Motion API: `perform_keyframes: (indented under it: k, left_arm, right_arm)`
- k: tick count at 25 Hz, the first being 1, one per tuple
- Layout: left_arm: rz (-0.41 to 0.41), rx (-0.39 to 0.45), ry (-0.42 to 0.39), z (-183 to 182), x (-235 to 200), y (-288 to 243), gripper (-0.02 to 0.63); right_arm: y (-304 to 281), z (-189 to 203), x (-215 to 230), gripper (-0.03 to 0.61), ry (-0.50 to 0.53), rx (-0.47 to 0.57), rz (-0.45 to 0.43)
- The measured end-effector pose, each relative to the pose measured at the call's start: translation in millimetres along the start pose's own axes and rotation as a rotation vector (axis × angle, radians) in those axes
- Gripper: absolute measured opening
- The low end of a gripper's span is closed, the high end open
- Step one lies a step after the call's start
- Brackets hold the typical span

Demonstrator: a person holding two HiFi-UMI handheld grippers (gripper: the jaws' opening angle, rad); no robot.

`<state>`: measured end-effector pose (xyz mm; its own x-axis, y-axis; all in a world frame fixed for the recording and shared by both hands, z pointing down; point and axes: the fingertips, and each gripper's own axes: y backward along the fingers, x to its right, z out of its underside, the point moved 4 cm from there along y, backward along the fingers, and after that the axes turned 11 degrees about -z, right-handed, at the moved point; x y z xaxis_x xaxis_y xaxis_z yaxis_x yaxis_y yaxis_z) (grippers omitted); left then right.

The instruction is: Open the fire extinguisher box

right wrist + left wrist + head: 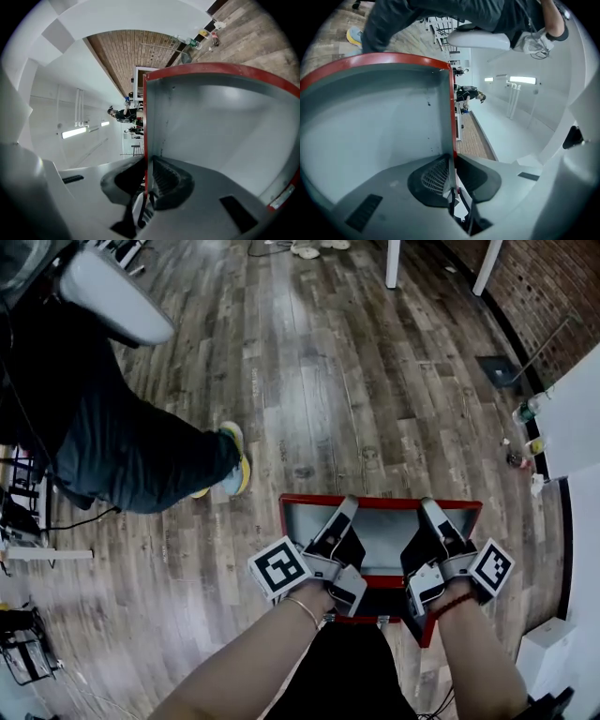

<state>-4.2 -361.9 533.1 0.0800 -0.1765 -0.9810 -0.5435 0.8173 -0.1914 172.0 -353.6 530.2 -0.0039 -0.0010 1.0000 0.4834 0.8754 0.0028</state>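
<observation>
The fire extinguisher box's lid (379,532), red-rimmed with a grey inner face, stands swung open in front of me in the head view. My left gripper (344,514) is shut on the lid's left part and my right gripper (432,514) on its right part. In the left gripper view the lid's red edge (453,108) runs straight into the left gripper (452,161), with a pad on each side. The right gripper view shows the same: the red edge (144,117) sits clamped in the right gripper (144,165). The box's inside is hidden below my hands.
A person's leg in dark trousers with a yellow-and-blue shoe (232,461) stands on the wooden floor just left of the lid. White table legs (392,262) are at the back. Small bottles (528,412) stand by the white wall on the right, below a brick wall (553,287).
</observation>
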Motion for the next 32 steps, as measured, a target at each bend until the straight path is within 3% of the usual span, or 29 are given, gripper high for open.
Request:
perform_keyframes:
  k: [11, 15, 18, 32]
  left_arm:
    - [0.022, -0.014, 0.009, -3, 2, 2, 0.046]
    - [0.037, -0.010, 0.002, -2, 0, 4, 0.046]
    - [0.037, -0.001, -0.002, -2, -1, 5, 0.046]
    - [0.027, 0.066, 0.032, 1, -2, 10, 0.046]
  right_arm:
    - [-3, 4, -3, 0.049, -0.005, 0.029, -0.012]
    - [7, 6, 1, 0.082, -0.022, 0.045, -0.010]
    - [14, 5, 2, 0.106, -0.027, 0.051, -0.015]
    - [56, 3, 10, 0.106, -0.009, 0.086, 0.023]
